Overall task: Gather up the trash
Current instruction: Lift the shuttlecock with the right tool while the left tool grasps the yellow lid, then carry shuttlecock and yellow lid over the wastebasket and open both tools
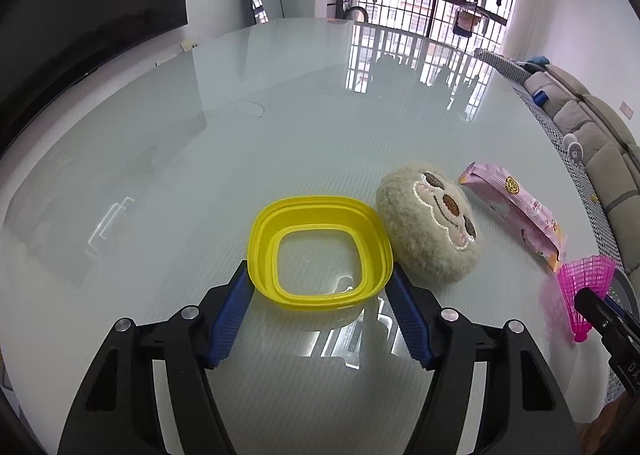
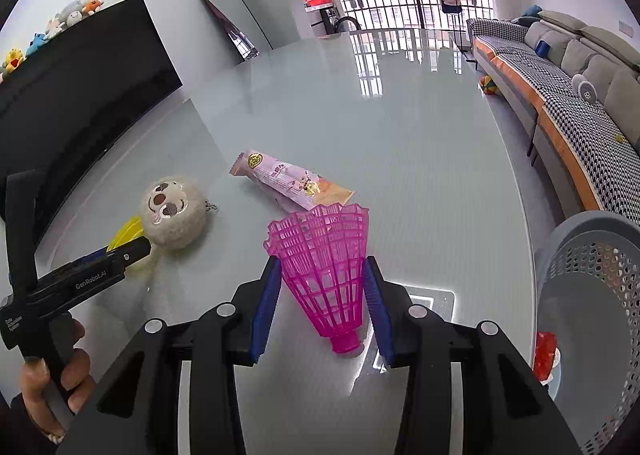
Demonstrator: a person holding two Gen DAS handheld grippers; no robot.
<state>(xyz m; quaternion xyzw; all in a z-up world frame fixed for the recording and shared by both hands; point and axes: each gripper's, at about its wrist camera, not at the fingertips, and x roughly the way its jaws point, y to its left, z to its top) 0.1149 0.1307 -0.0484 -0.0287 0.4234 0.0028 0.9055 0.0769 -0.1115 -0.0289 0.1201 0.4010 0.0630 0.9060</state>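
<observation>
Two pieces of writing can be read, both in the right wrist view on the black body of the left gripper (image 2: 132,251): "GenRobot.AI" along its side, and small white lettering on its rear block that is too fine to make out. The pink snack wrapper (image 2: 294,183) carries a round yellow emblem and printed characters that stay illegible. In the left wrist view the left gripper (image 1: 320,279) has its blue-padded fingers (image 1: 228,315) set on either side of a yellow collapsible container (image 1: 320,251) that rests on the glass table (image 1: 280,115); the pads sit right at its left and right outer walls, and whether they press on it or merely flank it cannot be told. Just right of the container, touching its rim, lies a beige plush toy (image 1: 428,223) with an embroidered face, and beyond it the wrapper (image 1: 516,215) lies flat near the table's edge. The right gripper (image 2: 322,283) pinches a pink plastic shuttlecock (image 2: 324,275) between its blue pads, the lattice skirt flaring out past the fingertips and the narrow base pointing back toward the camera. A grey perforated basket (image 2: 592,239) stands off the table's right edge with a red scrap (image 2: 545,355) lying inside. A hand (image 2: 56,379) grips the left gripper's handle.
</observation>
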